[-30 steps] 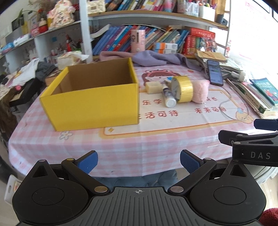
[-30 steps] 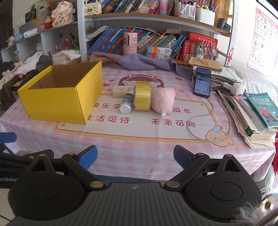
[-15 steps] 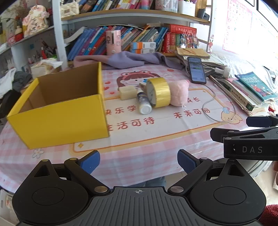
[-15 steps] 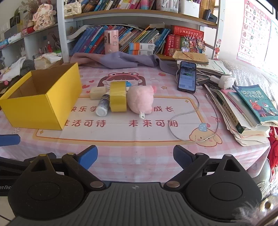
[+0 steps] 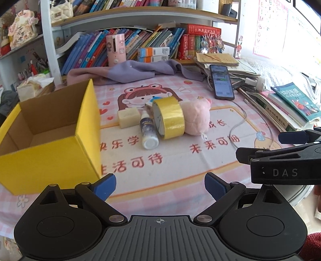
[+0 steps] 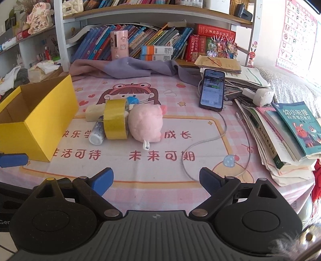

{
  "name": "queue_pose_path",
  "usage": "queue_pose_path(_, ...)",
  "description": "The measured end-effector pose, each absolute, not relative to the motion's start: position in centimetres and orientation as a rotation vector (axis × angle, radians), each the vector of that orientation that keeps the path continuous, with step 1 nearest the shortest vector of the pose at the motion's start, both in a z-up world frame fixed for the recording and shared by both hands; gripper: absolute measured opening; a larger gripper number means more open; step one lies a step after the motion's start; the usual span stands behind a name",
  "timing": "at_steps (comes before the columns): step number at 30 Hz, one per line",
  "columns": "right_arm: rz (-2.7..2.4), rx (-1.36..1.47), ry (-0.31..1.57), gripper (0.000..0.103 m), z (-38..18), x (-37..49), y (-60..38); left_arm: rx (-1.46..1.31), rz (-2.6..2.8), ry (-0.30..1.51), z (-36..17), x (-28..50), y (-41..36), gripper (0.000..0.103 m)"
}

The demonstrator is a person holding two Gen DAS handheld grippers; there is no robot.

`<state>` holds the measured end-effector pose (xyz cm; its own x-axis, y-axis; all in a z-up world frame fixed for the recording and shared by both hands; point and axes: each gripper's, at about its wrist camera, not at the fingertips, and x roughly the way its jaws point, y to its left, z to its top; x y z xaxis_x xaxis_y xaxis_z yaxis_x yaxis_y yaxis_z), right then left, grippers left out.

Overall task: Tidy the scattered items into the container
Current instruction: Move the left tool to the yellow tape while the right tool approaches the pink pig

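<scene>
An open, empty yellow cardboard box (image 5: pixel 50 160) (image 6: pixel 40 120) stands on the left of the pink table. To its right lie a cream block (image 5: pixel 128 118), a small white bottle (image 5: pixel 148 132) (image 6: pixel 98 132), a yellow tape roll (image 5: pixel 170 118) (image 6: pixel 116 122) on edge, and a pink plush toy (image 5: pixel 196 118) (image 6: pixel 146 124), all close together. My left gripper (image 5: pixel 160 184) is open over the near table edge, short of the items. My right gripper (image 6: pixel 156 178) (image 5: pixel 266 146) hovers beside it, jaws closing slightly with nothing between them.
A phone (image 6: pixel 212 92) with a white cable (image 6: pixel 210 140) lies at the back right. Stacked books (image 6: pixel 280 136) fill the right edge. A purple cloth (image 6: pixel 130 66) is bunched before the bookshelf (image 6: pixel 160 12). A tissue pack (image 5: pixel 34 86) sits behind the box.
Both grippers have moved forward over the table edge, so the box and items look larger and closer. The box has slid toward the left of both views.
</scene>
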<state>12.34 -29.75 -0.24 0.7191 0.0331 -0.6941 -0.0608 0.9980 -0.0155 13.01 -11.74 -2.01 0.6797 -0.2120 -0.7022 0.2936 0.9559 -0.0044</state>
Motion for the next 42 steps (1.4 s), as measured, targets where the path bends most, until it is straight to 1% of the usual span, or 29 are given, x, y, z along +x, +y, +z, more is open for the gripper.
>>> queue_pose_path(8,0.111,-0.035,0.766,0.088,0.0,16.6,-31.3,0.11,-0.227,0.779,-1.5,16.0,-13.1,0.092)
queue_pose_path(17,0.201,-0.045,0.776,0.087,-0.4,21.7,-32.3,0.114,-0.154,0.793,-1.7,19.3,-14.7,0.091)
queue_pose_path(20,0.226,-0.038,0.795,0.086,-0.9,23.5,-32.5,0.123,-0.138,0.81,-2.0,20.5,-15.4,0.091)
queue_pose_path(27,0.283,-0.038,0.834,0.085,-2.1,26.7,-32.3,0.159,-0.142,0.84,-2.7,22.4,-16.7,0.091)
queue_pose_path(41,0.358,-0.042,0.916,0.086,-4.3,31.2,-31.0,0.186,-0.156,0.869,-3.4,24.3,-17.1,0.091)
queue_pose_path(42,0.361,-0.043,0.921,0.084,-4.5,31.4,-30.9,0.188,-0.157,0.871,-3.5,24.3,-17.1,0.091)
